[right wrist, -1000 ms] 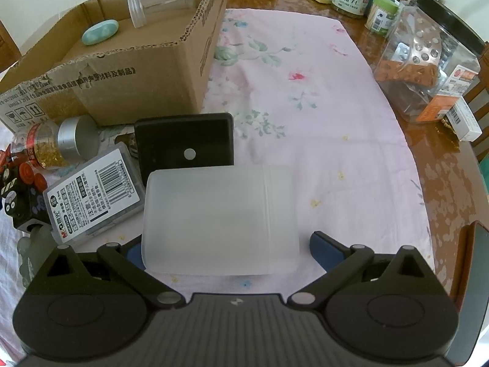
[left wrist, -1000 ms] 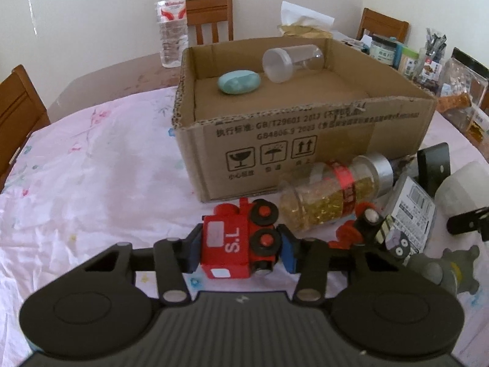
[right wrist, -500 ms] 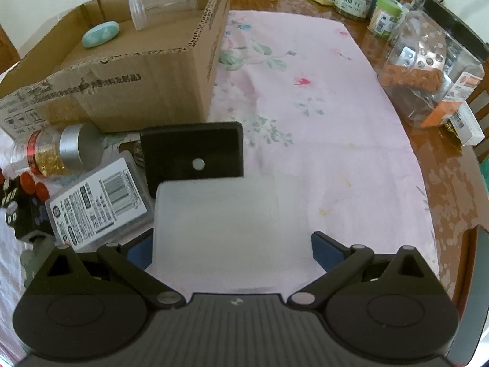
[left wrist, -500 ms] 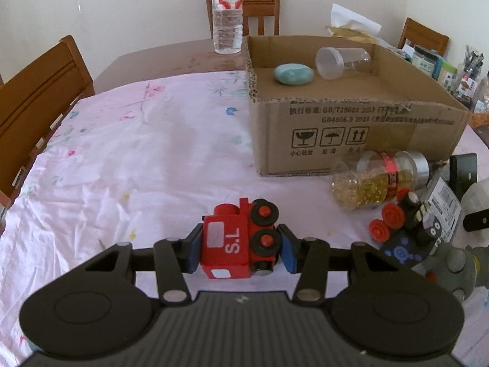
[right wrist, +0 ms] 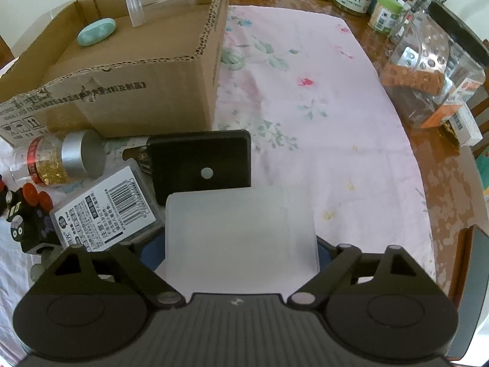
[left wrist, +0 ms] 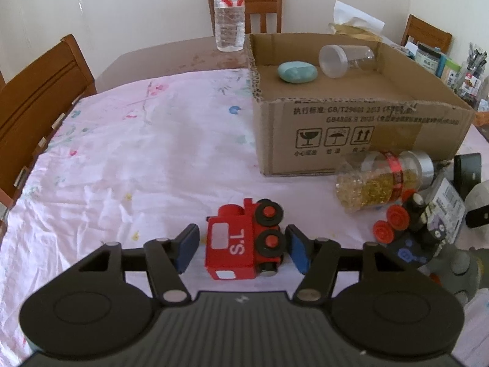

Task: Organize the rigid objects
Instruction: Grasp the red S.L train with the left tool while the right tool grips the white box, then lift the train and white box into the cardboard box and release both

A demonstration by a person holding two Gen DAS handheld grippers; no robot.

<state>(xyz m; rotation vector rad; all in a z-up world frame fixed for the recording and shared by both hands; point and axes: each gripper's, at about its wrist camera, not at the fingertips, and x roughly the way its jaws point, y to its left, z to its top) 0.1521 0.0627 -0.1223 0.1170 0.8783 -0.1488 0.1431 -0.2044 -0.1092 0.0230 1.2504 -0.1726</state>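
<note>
A red toy train (left wrist: 244, 241) lies on its side on the pink cloth, between the pads of my open left gripper (left wrist: 243, 249), with gaps on both sides. My right gripper (right wrist: 238, 250) is shut on a frosted white plastic box (right wrist: 240, 232), tilted up toward the camera. The open cardboard box (left wrist: 360, 128) holds a teal stone (left wrist: 296, 72) and a clear jar (left wrist: 343, 58); it also shows in the right wrist view (right wrist: 128, 91).
Beside the cardboard box lie a jar of gold beads (left wrist: 385, 180), a black toy train (left wrist: 406, 232), a barcode-labelled case (right wrist: 107, 211) and a black square block (right wrist: 201, 162). A water bottle (left wrist: 229, 15), chairs, and jars at the table's right edge (right wrist: 428, 73) surround the cloth.
My left gripper swung left away from the box with the red train, then opened and let it down on the cloth. My right gripper closed on the white box and tilted it up.
</note>
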